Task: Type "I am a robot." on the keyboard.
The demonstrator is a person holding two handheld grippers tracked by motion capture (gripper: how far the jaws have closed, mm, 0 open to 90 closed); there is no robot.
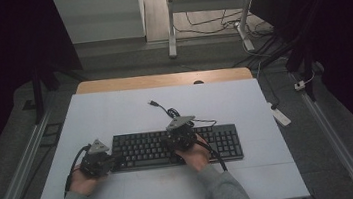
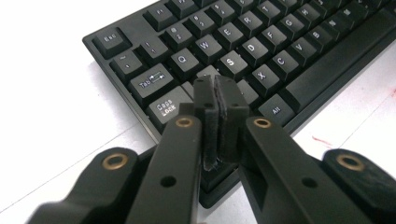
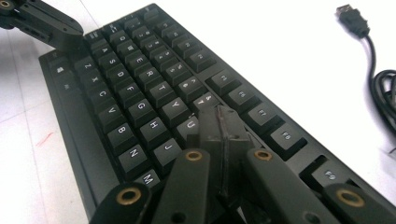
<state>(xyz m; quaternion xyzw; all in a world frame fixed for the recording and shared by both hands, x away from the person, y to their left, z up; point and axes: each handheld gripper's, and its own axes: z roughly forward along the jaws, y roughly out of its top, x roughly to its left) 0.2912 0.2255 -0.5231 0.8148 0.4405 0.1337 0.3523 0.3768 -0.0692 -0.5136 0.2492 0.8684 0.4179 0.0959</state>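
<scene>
White table (image 1: 116,116), dark room

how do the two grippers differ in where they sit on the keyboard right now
The left gripper sits at the keyboard's left end, its tips over the keys beside Caps Lock; the right gripper is near the middle, tips among the U and J keys. The left gripper hangs partly off the edge, the right gripper lies over the keys. Both are shut and empty.

White table (image 1: 115,111): black keyboard (image 1: 145,151) near front, USB cable (image 1: 165,110) behind.
</scene>
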